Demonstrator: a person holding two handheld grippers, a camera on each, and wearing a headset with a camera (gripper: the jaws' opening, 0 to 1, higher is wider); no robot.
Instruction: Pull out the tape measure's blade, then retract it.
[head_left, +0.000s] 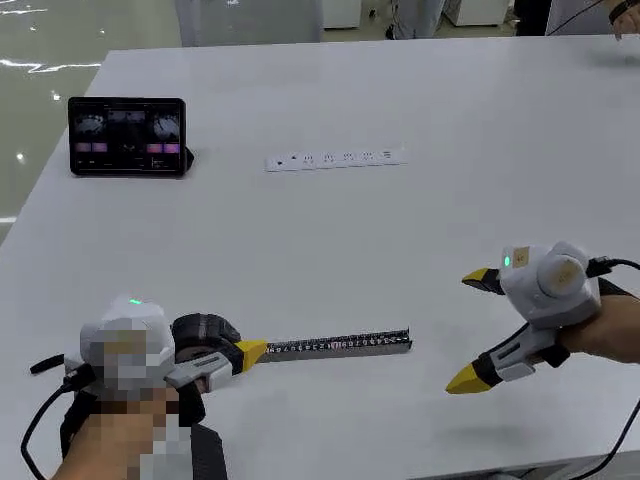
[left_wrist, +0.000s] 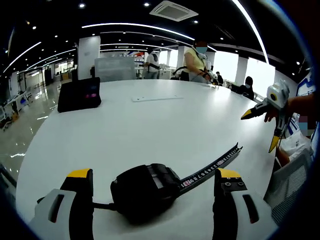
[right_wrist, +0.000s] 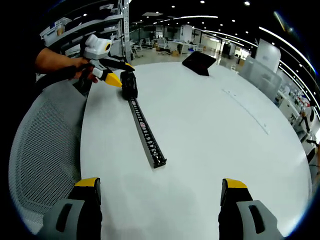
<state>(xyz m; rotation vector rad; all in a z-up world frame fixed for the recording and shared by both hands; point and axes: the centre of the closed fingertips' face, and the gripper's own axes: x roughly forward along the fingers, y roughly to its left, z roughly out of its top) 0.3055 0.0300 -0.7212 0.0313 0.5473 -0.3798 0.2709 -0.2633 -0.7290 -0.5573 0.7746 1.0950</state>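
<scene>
A black tape measure (head_left: 203, 333) lies on the white table (head_left: 400, 230) at the near left, its blade (head_left: 340, 345) drawn out flat to the right and ending in a hook. My left gripper (head_left: 228, 340) is open, and the case (left_wrist: 145, 192) sits between its two yellow-tipped jaws without visible contact. The blade (left_wrist: 212, 167) runs off to the right past the right jaw. My right gripper (head_left: 471, 328) hangs open and empty to the right of the blade's end, a short gap away. In the right gripper view the blade (right_wrist: 145, 135) points toward me, with the case (right_wrist: 129, 85) and the left gripper (right_wrist: 114, 76) at its far end.
A dark tablet (head_left: 127, 135) stands propped at the far left of the table. A white power strip (head_left: 335, 158) lies in the middle, farther back. The table's near edge is just below the grippers. A mesh chair (right_wrist: 40, 165) is beside it. People stand beyond the far side (left_wrist: 195, 60).
</scene>
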